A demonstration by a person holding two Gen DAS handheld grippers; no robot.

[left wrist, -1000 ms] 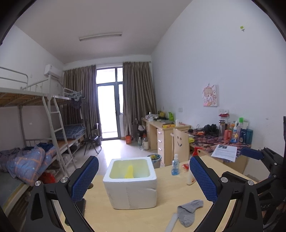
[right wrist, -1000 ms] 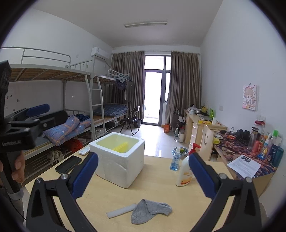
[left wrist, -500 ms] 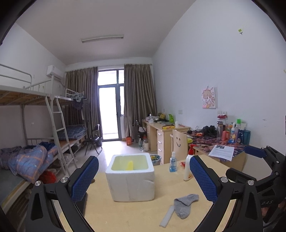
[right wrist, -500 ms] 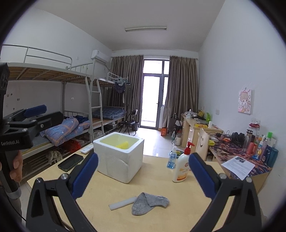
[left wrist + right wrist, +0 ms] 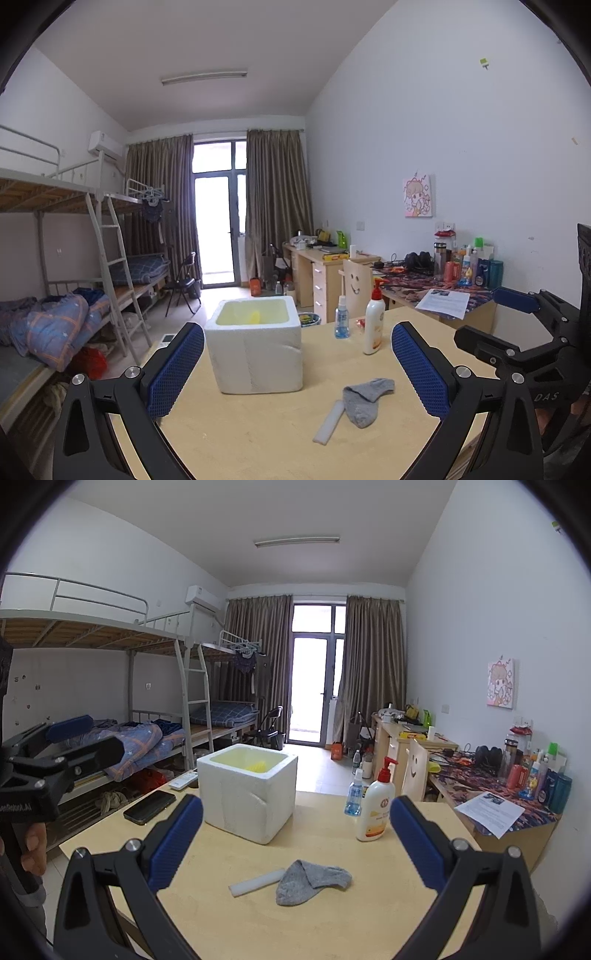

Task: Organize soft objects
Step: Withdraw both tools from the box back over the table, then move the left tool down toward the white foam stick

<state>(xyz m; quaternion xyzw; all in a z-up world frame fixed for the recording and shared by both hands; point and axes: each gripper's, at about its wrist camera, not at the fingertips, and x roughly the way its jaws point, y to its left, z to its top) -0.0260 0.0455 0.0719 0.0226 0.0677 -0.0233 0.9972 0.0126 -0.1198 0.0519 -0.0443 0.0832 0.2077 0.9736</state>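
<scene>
A grey sock lies crumpled on the wooden table, beside a white foam strip. Behind it stands a white foam box with a yellow object inside. My left gripper is open and empty, held back from the box and above the table. My right gripper is open too, with the sock low between its blue pads. Each gripper shows at the edge of the other's view.
A lotion pump bottle and a small blue spray bottle stand right of the box. A black phone lies at the table's left edge. Bunk beds line the left wall, cluttered desks the right.
Both grippers have drawn back and risen a little from the table; the box, the bottles and the sock look smaller and farther. Both stay open.
</scene>
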